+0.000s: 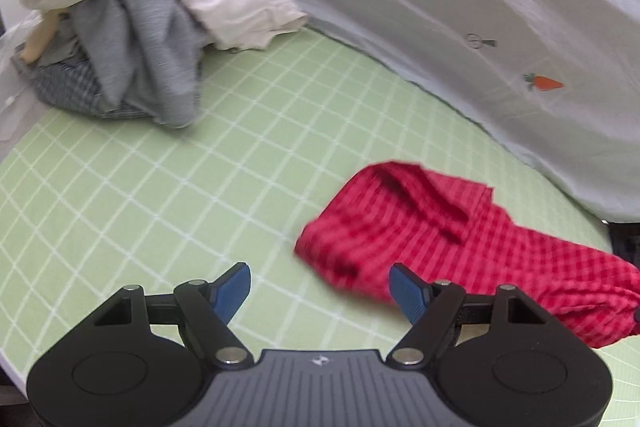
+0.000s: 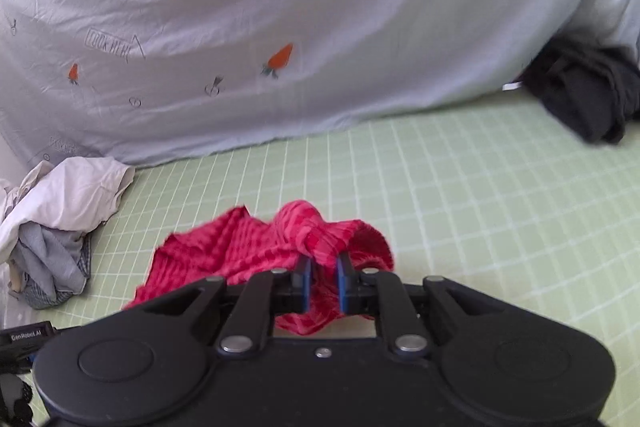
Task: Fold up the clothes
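Now right gripper [image 2: 323, 277] clamped on bunched edge of crumpled red checked cloth garment [image 1: 432, 227], lying mid green grid-patterned mat [image 1: 160, 211]. Left gripper [image 1: 320, 291] spread wide, empty, just left of garment. Advice: left pinches opposite edge, both pull flat before creasing. Unfolded pile [image 1: 132, 39] far left.

- A pale green sheet [image 1: 248, 147] with a white grid covers the flat surface in both views.
- Behind it rises a crumpled light grey quilt [image 2: 320, 27], printed with small orange carrots [image 2: 280, 58] and outline doodles.
- Soft, even light falls throughout, and shadows are faint.
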